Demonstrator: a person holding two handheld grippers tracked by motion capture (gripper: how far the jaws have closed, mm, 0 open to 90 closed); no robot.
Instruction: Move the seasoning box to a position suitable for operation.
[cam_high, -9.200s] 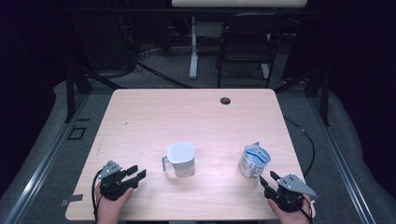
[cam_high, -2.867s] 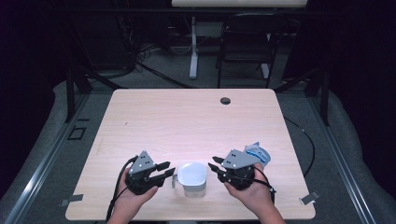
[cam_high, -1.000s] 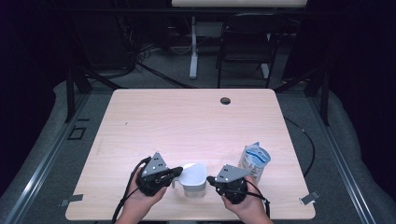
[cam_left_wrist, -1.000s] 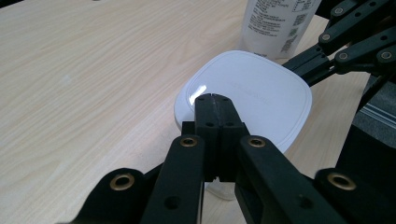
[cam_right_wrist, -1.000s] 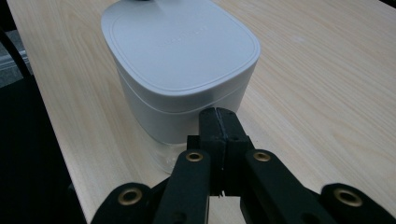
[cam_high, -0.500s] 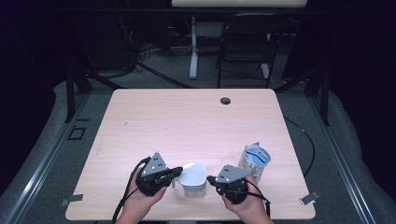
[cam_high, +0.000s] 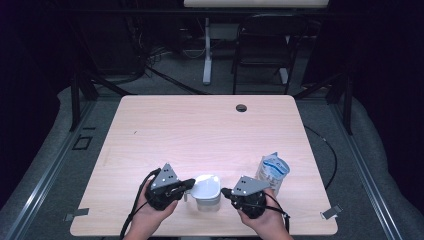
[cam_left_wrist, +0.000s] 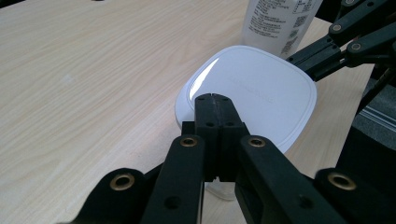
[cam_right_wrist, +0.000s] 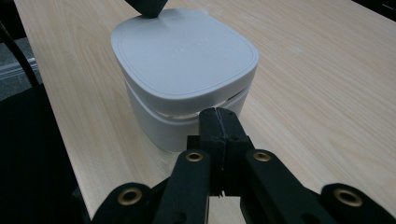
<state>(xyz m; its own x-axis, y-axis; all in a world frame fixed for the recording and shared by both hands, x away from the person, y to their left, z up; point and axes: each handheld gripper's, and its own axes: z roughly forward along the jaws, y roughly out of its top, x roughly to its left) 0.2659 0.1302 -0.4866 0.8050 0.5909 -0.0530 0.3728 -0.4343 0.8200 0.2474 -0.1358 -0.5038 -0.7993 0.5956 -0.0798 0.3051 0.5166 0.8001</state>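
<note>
Pale wood desk (cam_high: 200, 130) carries a white lidded container (cam_high: 207, 191) near its front edge, between my grippers. My left gripper (cam_left_wrist: 215, 100) rests its closed, empty tips on the lid; my right gripper (cam_right_wrist: 218, 114), closed and empty, meets its side. Beside it, a bottle (cam_high: 273, 171) bears unreadable print.

Two black linkage-arm tools (cam_high: 186, 186) (cam_high: 226, 192) with brass-ringed pivots, grey three-cornered top plates, trailing black cables.

Wooden table (cam_high: 200, 130), labelled bottle (cam_high: 273, 172), perhaps a folding chair (cam_high: 262, 55) behind
</note>
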